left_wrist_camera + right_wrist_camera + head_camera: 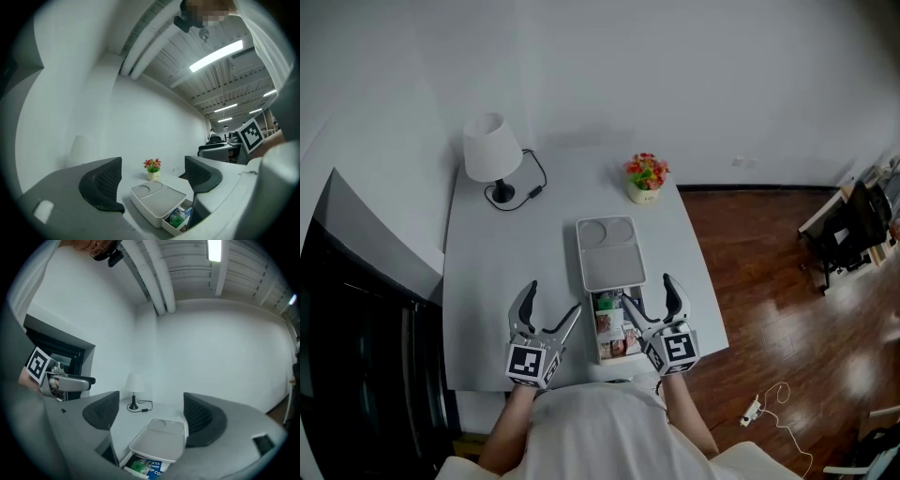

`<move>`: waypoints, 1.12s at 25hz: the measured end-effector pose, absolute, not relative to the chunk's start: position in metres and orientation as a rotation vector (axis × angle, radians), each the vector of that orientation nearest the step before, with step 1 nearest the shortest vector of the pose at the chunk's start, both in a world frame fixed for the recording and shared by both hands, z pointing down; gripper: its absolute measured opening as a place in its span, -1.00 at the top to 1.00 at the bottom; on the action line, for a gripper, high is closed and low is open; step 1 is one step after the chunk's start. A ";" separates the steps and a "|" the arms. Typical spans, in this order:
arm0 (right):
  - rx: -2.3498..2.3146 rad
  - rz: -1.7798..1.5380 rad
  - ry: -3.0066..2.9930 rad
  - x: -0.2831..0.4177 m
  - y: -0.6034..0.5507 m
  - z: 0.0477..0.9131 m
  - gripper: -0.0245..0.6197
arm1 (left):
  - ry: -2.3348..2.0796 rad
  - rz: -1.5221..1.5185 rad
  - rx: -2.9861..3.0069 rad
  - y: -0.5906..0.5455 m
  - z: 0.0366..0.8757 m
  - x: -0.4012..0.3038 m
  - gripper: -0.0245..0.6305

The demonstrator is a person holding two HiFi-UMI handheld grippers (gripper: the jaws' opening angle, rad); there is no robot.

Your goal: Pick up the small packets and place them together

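A white organiser box (609, 264) lies in the middle of the pale table (497, 272), with its drawer pulled out toward me. Several small colourful packets (614, 330) lie in the drawer. My left gripper (553, 298) hovers open just left of the drawer, with nothing between its fingers. On the drawer's right side my right gripper (647, 291) is open and empty too. The left gripper view shows the box (157, 200) and green and blue packets (179, 218) beyond the open gripper (152, 181). The right gripper view shows the box (159, 442) and packets (144, 468) below its gripper (151, 416).
A white table lamp (492, 150) with a black cord stands at the back left. A small pot of flowers (646, 176) sits at the back right. Wooden floor (769, 281) lies past the table's right edge and a dark cabinet (356, 356) stands at its left.
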State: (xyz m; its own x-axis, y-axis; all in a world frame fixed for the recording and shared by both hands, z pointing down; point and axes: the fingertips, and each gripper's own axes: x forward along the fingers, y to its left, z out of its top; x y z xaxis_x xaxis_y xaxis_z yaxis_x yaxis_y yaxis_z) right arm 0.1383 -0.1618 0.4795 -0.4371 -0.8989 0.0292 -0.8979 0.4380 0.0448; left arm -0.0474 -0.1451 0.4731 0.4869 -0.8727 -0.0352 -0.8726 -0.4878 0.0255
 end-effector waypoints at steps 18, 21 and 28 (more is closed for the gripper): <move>1.118 0.540 -2.477 0.153 -0.137 0.604 -0.33 | -1.528 0.050 2.623 -0.156 0.508 -0.045 -0.38; 1.000 0.721 -2.401 0.149 -0.129 0.638 -0.33 | -1.517 0.069 2.611 -0.155 0.512 -0.047 -0.38; 0.833 1.035 -2.303 0.124 -0.128 0.698 -0.07 | -1.506 0.088 2.571 -0.146 0.525 -0.046 -0.38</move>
State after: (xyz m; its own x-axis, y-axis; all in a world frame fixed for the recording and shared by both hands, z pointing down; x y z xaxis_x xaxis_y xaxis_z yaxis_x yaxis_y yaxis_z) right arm 0.1241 -0.1282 0.6978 -0.7006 -0.3307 0.6323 -0.6925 0.5290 -0.4906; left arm -0.0459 -0.1460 0.5246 0.4909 -0.8613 0.1313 -0.8707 -0.4798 0.1078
